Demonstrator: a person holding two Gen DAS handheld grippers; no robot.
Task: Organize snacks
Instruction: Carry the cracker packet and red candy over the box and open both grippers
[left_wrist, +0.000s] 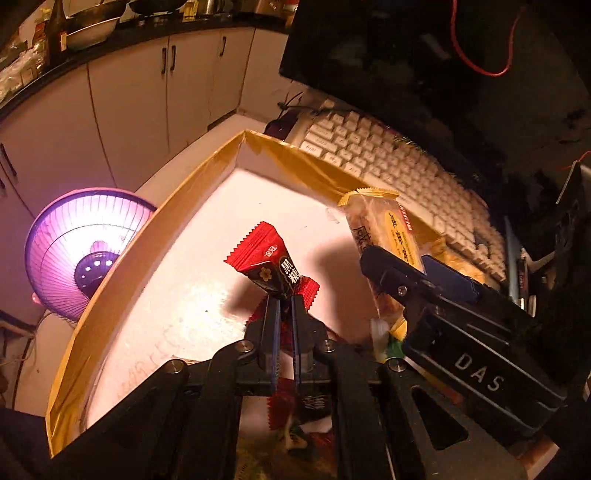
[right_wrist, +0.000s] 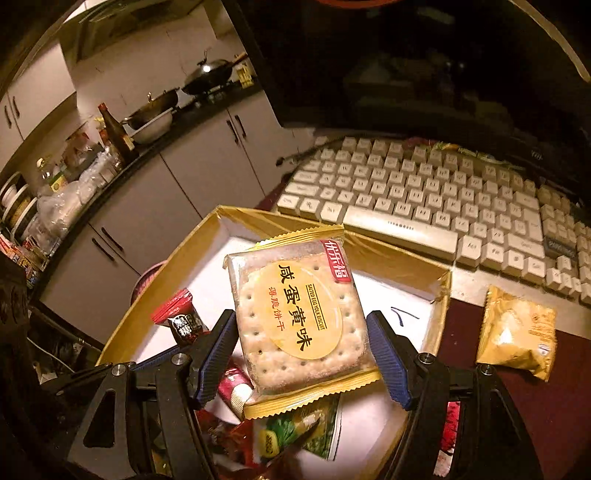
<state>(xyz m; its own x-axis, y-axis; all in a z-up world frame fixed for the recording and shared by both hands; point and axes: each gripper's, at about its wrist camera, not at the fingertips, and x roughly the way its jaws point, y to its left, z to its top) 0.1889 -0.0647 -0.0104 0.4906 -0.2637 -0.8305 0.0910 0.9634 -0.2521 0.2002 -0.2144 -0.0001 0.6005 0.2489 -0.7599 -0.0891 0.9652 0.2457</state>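
A red-and-black wrapped candy stands pinched upright above the gold-rimmed white box; a clear-and-yellow salted egg yolk biscuit packet (label facing up) hangs tilted over it.

Red-and-black candy wrapper, yellow-edged clear biscuit packet, gold-rimmed white box.

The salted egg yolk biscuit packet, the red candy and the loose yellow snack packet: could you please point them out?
Biscuit packet (right_wrist: 299, 314): right wrist view, yellow label oval.
Red candy (left_wrist: 269, 262): left wrist view, wrapper body.
Yellow snack packet (right_wrist: 517, 332): right wrist view, packet middle.
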